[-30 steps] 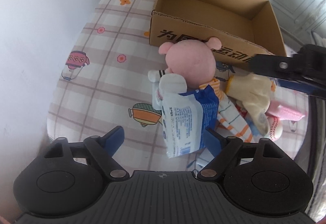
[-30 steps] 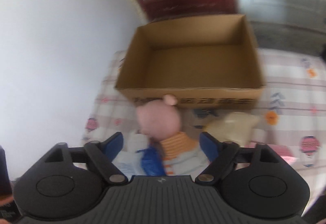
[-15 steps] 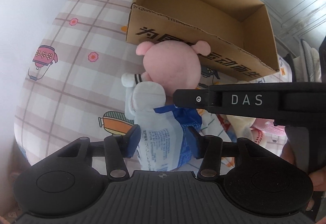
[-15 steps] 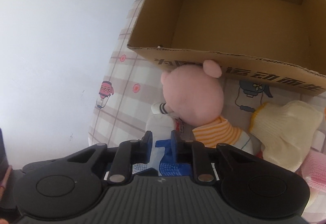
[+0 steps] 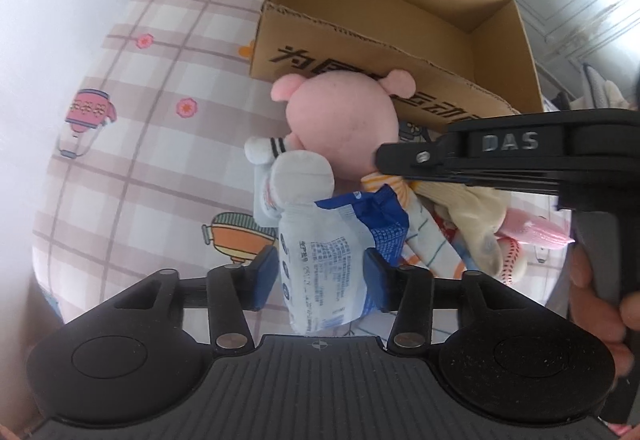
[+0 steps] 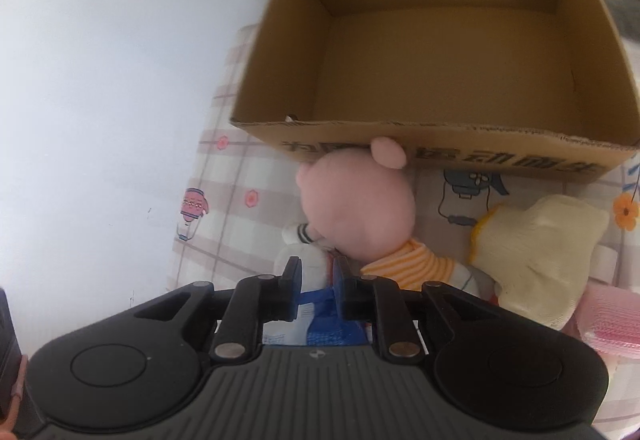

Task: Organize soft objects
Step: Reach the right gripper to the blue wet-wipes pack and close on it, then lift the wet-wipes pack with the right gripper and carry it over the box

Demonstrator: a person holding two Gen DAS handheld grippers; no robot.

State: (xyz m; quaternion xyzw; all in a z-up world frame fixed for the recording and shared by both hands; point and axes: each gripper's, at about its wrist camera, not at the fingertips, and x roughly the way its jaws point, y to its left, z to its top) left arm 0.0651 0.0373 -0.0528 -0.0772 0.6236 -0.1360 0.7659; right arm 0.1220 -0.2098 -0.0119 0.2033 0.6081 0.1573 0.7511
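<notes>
A blue and white soft packet [image 5: 324,264] stands between the pads of my left gripper [image 5: 320,276], which is shut on it. My right gripper [image 6: 316,280] is nearly closed above the packet's blue top [image 6: 320,300]; whether it pinches anything I cannot tell. A pink plush doll [image 5: 344,123] in an orange striped shirt lies against the open, empty cardboard box [image 5: 360,51]; it also shows in the right wrist view [image 6: 360,199]. A cream knit piece [image 6: 536,252] and a pink soft item [image 6: 612,316] lie to the right.
The things lie on a pink checked cloth [image 5: 152,143] with cartoon prints. A white wall [image 6: 100,79] stands close on the left. The right gripper's black body [image 5: 520,159] crosses the left wrist view above the doll.
My left gripper closed on the packet. My right gripper closed its jaws and came down over the packet, beside the doll.
</notes>
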